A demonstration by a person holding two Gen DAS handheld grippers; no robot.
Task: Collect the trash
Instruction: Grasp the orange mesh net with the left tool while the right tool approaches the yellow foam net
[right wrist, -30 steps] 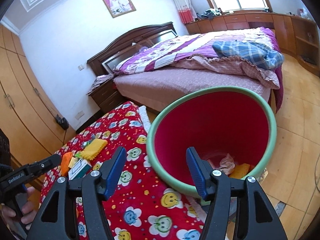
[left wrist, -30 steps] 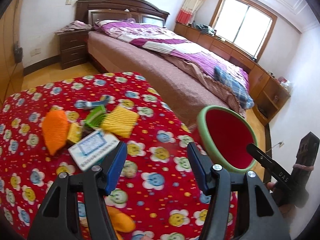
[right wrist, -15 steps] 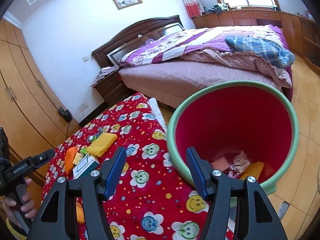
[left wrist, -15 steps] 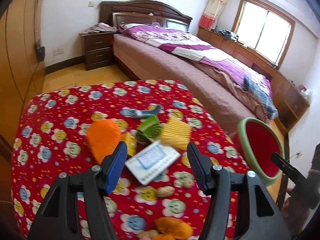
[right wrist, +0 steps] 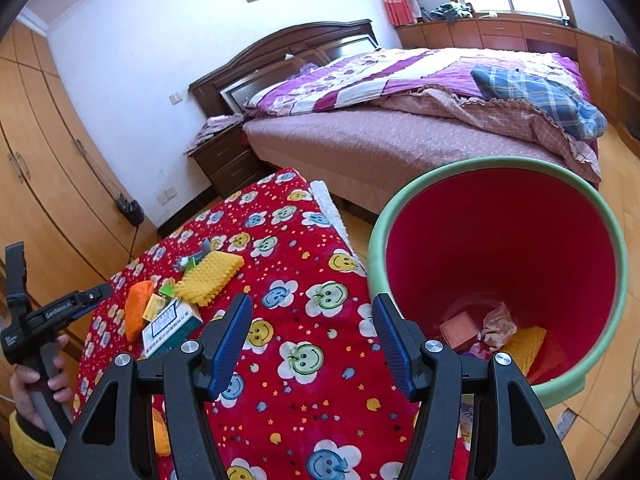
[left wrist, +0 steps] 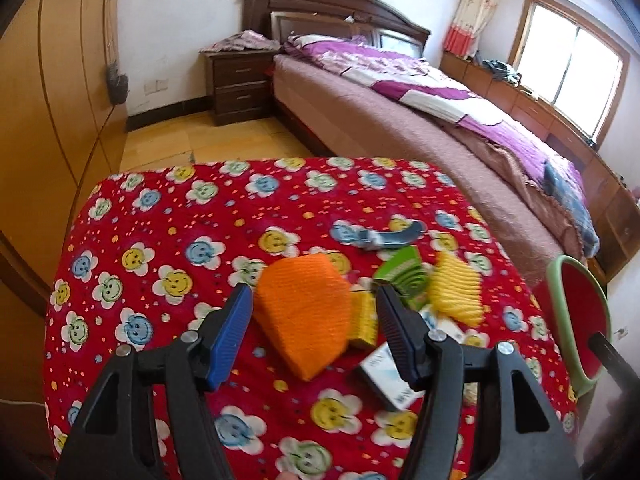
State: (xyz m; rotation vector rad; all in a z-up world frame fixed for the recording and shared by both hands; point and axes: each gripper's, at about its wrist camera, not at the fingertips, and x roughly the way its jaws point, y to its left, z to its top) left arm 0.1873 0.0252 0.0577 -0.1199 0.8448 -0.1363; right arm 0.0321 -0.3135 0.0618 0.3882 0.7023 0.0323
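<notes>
The left hand-held gripper (left wrist: pixel 314 326) stood spread, with nothing pinched between its 2 blue pads. In the left wrist view the orange knitted piece (left wrist: pixel 304 312) filled the gap between the fingers at the centre of the frame, lying flat on the table (left wrist: pixel 160 248) just beyond the tips. Whether the pads touched it could not be told. Its long axis ran from the upper middle of the frame toward the lower middle, roughly in line with the fingers, so the jaws straddled its narrower width. That suited a straight closing move, as a judgement.

Right of it in that frame lay a small yellow packet (left wrist: pixel 362 320), a green wrapper (left wrist: pixel 404 276), a yellow ribbed piece (left wrist: pixel 456 292) and a white-and-blue box (left wrist: pixel 390 376) partly behind the right finger.

The right hand-held gripper (right wrist: pixel 312 340) was also spread and empty. In the right wrist view it sat at lower centre, between the trash pile at centre left and the red bin with its green rim (right wrist: pixel 376 236) at the right, which stood beside the table and already held a few scraps (right wrist: pixel 496 324). The pile lay well apart from it, so the left hand was the nearer 1 for the next pick.
</notes>
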